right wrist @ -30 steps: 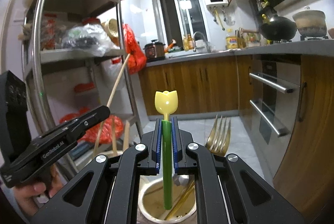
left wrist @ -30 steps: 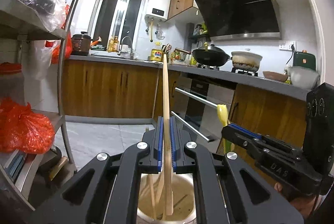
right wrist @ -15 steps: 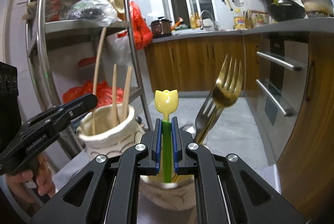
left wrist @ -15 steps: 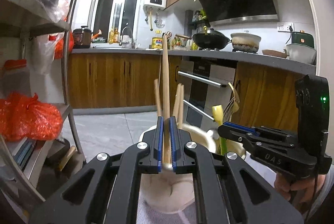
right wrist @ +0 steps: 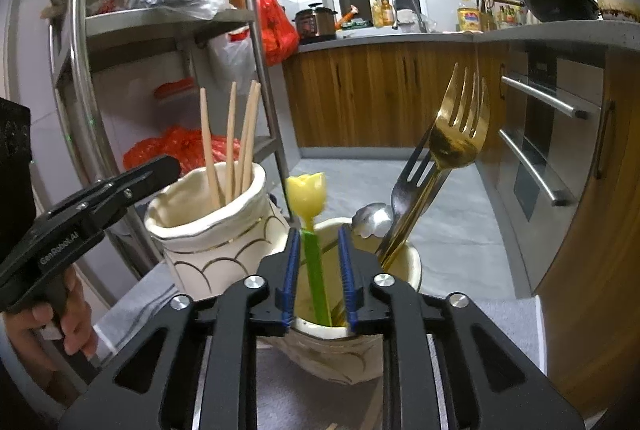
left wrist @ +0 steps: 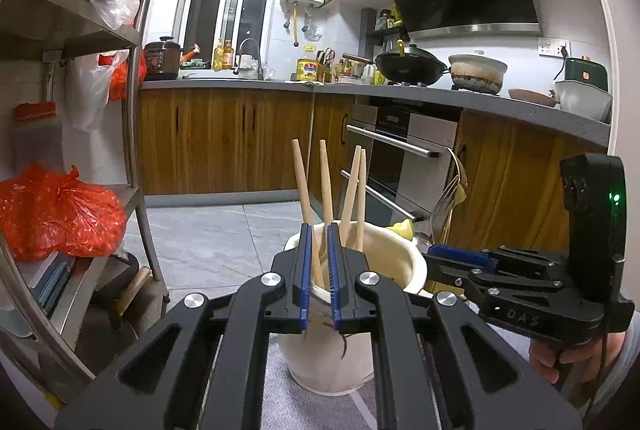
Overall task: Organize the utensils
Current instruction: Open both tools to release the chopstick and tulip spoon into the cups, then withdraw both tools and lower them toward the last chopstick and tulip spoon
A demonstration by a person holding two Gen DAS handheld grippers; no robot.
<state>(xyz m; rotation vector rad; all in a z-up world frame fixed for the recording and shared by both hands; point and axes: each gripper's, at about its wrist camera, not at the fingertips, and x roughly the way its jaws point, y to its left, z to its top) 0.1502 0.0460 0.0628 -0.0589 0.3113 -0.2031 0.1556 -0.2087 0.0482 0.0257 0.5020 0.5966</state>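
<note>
Several wooden chopsticks (left wrist: 325,189) stand in a cream ceramic holder (left wrist: 396,262); it also shows in the right wrist view (right wrist: 212,226). My left gripper (left wrist: 318,242) is open just in front of its rim, with a chopstick loose between the pads. My right gripper (right wrist: 318,258) is open over a second cream holder (right wrist: 412,262). A green utensil with a yellow tulip top (right wrist: 310,230) stands free between its pads. A gold fork (right wrist: 456,141), a steel fork and a spoon (right wrist: 372,218) lean in that holder.
Both holders stand on a grey cloth (right wrist: 288,386). A steel shelf rack (left wrist: 132,133) with red bags stands at the left. Wooden cabinets and an oven (left wrist: 396,149) lie behind and to the right. Grey tiled floor lies beyond.
Both grippers opened and let go: the chopstick dropped into the left holder, the green tulip utensil into the right one. Both grippers drew back a little.
</note>
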